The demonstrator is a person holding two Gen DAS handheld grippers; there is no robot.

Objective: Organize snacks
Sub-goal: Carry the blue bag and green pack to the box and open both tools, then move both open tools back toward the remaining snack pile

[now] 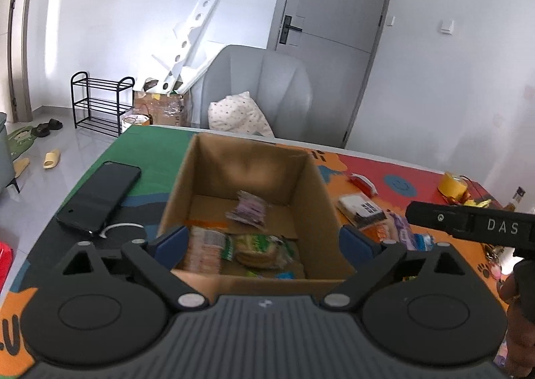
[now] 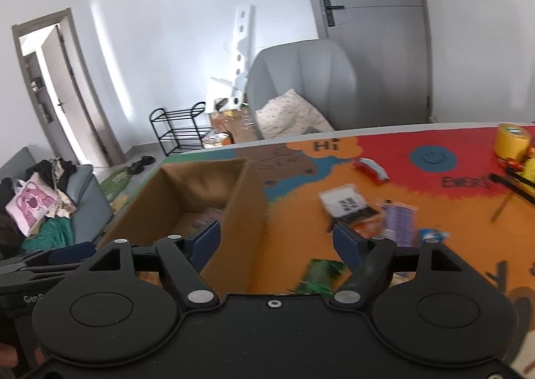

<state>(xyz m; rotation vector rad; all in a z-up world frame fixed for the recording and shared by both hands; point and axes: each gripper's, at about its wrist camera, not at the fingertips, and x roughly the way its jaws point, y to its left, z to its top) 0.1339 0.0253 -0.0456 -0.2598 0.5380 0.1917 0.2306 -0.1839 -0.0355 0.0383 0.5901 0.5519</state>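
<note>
An open cardboard box point(image 1: 247, 151) stands on the colourful mat. Inside it lie a purple packet point(image 1: 249, 212), a pinkish packet point(image 1: 205, 250) and a green biscuit packet point(image 1: 260, 250). My left gripper point(image 1: 262, 238) hangs over the near part of the box, open wide, with nothing between its pads. My right gripper point(image 2: 277, 238) is open and straddles the right wall of the box point(image 2: 247, 212). A green packet point(image 2: 322, 273) lies on the mat just below it. Loose on the mat to the right are a white coded packet point(image 2: 347, 203), a purple packet point(image 2: 399, 220) and a red packet point(image 2: 371, 168).
A black phone point(image 1: 100, 195) lies left of the box near the table's left edge. A yellow tape roll point(image 2: 511, 141) and small clutter sit at the far right. A grey armchair point(image 1: 260, 91) with a pillow stands behind the table.
</note>
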